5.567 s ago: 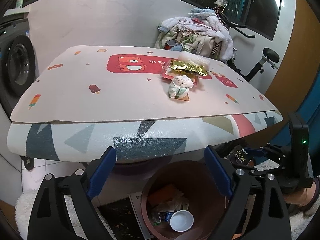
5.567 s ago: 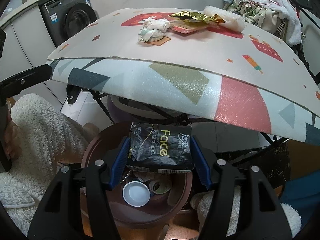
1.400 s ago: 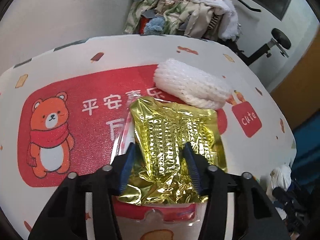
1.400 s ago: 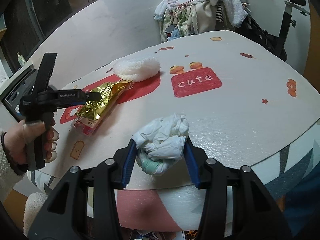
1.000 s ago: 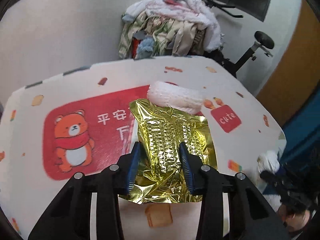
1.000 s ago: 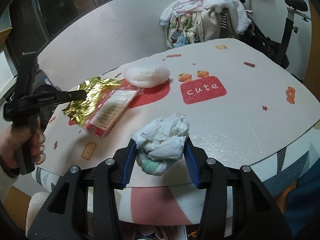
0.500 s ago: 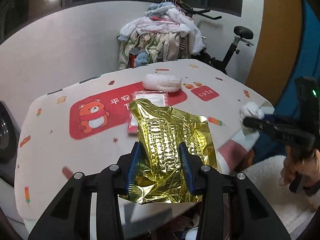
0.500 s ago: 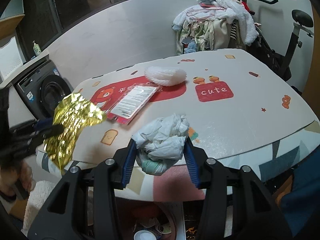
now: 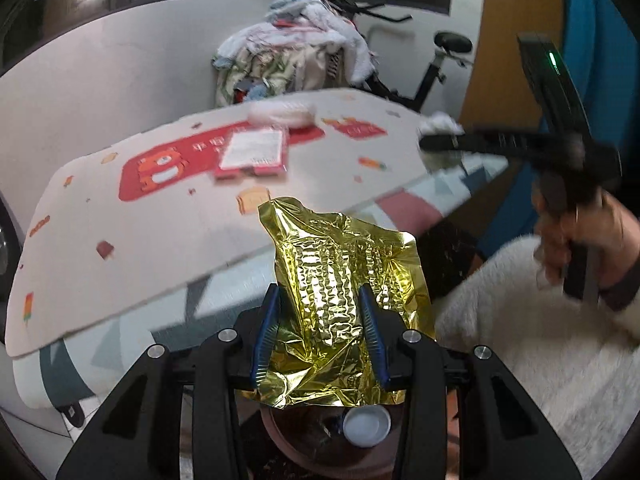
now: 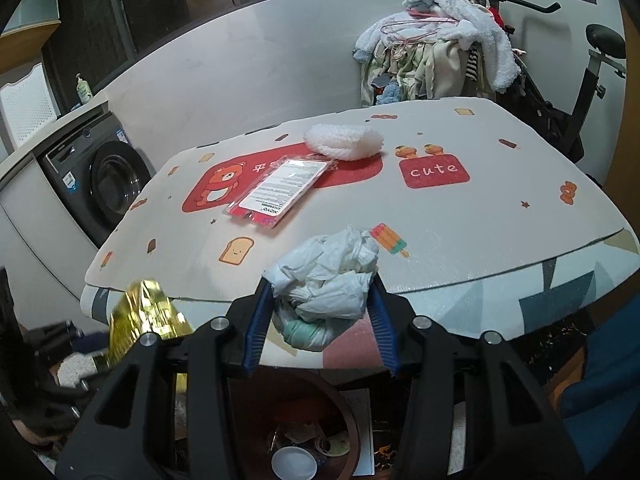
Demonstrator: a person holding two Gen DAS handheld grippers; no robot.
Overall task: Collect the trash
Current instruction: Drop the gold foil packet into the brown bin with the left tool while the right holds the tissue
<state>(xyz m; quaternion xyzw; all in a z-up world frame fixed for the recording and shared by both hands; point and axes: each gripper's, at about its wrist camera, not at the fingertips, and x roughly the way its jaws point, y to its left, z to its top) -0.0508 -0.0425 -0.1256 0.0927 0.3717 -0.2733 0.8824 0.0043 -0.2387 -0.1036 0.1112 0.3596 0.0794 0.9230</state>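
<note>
My left gripper (image 9: 320, 332) is shut on a crumpled gold foil wrapper (image 9: 344, 300), held off the table's front edge above the brown trash bin (image 9: 288, 440). My right gripper (image 10: 320, 320) is shut on a wad of white and pale green plastic bags (image 10: 328, 280), just past the table edge over the same bin (image 10: 352, 420). The foil wrapper (image 10: 144, 320) shows at lower left in the right wrist view. In the left wrist view a hand carries the right gripper (image 9: 440, 144) at the right. A red blister pack (image 10: 280, 192) and a white foam net (image 10: 344, 140) lie on the table.
The table (image 10: 480, 216) wears a cartoon mat with a bear print. The bin holds a white cup (image 10: 292, 464) and other scraps. A washing machine (image 10: 100, 184) stands at the left, a clothes pile (image 10: 440, 48) on an exercise bike behind. A fluffy white sleeve (image 9: 540, 340) is close by.
My left gripper has pulled back with the gold foil from over the table to beyond its front edge, above the bin. The right gripper with the bag wad has drawn back slightly.
</note>
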